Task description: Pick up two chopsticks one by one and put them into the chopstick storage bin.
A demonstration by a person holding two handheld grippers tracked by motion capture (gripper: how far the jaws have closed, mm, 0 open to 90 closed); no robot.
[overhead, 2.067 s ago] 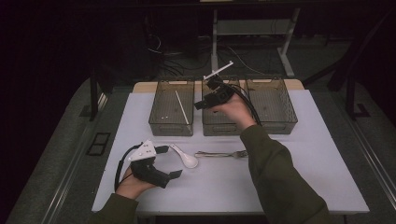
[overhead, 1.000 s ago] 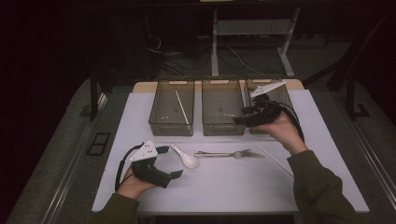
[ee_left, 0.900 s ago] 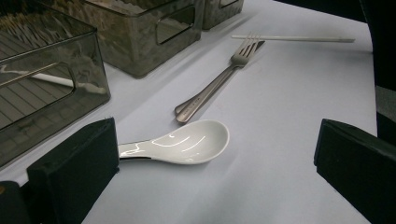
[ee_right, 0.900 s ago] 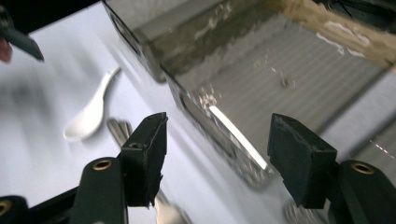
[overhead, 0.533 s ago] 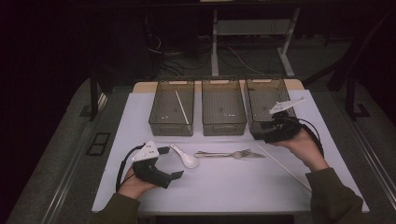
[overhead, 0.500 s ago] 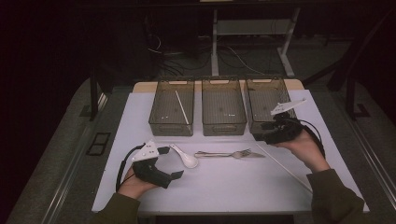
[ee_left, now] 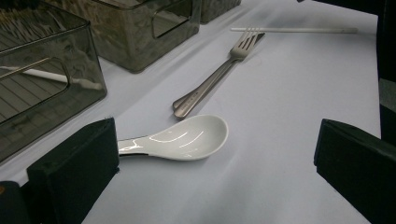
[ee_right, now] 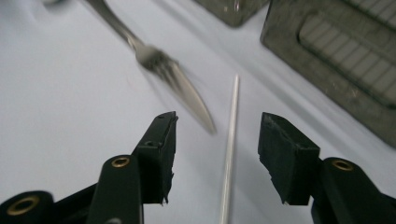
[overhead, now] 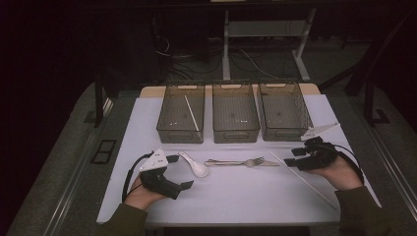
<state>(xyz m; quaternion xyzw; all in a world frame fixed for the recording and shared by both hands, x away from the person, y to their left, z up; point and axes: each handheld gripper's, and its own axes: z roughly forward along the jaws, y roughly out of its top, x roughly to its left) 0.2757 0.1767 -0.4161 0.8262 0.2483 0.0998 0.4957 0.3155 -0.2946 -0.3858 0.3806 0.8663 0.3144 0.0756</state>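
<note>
Now, left gripper [overhead: 178, 171]: we hold it low on the white surface [overhead: 236, 191], jaws wide and empty, with the glossy white ceramic soup spoon [ee_left: 180, 138] lying between them, its handle just beside one pad.
Left bin: the smoked clear plastic bin on the left [overhead: 173, 129] already has one thin white stick [overhead: 192, 113] lying aslant inside it.
Middle: the smoked middle bin [overhead: 235, 130] looks bare, and in front of it the silver metal fork [overhead: 243, 162] lies flat on the surface, tines towards the right.
Right bin: the smoked right-hand bin [overhead: 290, 132] also looks bare.
Task thing: the long thin white stick [ee_right: 230, 140] lies aslant on the surface, right of the fork's tines and in front of the right-hand bin.
Right gripper [ee_right: 217, 156]: we have it down over that stick, jaws half wide and just closing, one on each side; the pads do not press it yet.
Step in hand: we judge this the reach for the stick, a sort into bins.
Next move: we should lower until the pads straddle the stick squarely, then close; so slim a thing could roll or slip out.
</note>
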